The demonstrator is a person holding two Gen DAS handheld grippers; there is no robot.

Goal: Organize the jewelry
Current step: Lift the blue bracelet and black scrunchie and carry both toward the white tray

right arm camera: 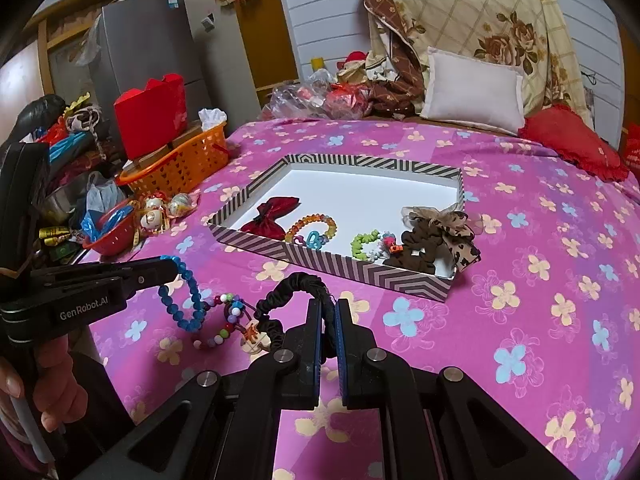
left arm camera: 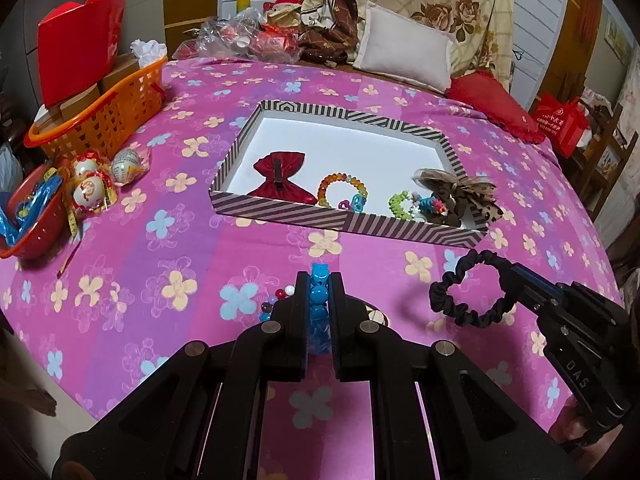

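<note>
A striped box (left arm camera: pixel 280 207) (right arm camera: pixel 344 266) lies on the pink flowered cloth. It holds a red bow (left arm camera: pixel 282 178), an orange bead bracelet (left arm camera: pixel 344 184), a green bracelet (left arm camera: pixel 400 204) and a leopard bow (left arm camera: pixel 460 192). My left gripper (left arm camera: pixel 320 280) (right arm camera: pixel 172 268) is shut on a blue bead bracelet (left arm camera: pixel 319 300) (right arm camera: pixel 188 300), lifted in front of the box. My right gripper (right arm camera: pixel 329 308) (left arm camera: pixel 508 276) is shut on a black scrunchie (left arm camera: pixel 468 292) (right arm camera: pixel 292 288), near the box's front right corner. A multicoloured bead piece (right arm camera: pixel 228 320) and a small pale charm (right arm camera: pixel 254 340) lie on the cloth between the grippers.
An orange basket (left arm camera: pixel 104 112) with a red box (left arm camera: pixel 80 40) stands at the left. A red bowl (left arm camera: pixel 32 216) and wrapped eggs (left arm camera: pixel 92 184) lie near the left edge. Pillows (left arm camera: pixel 404 50) and plastic bags (left arm camera: pixel 240 36) lie at the back.
</note>
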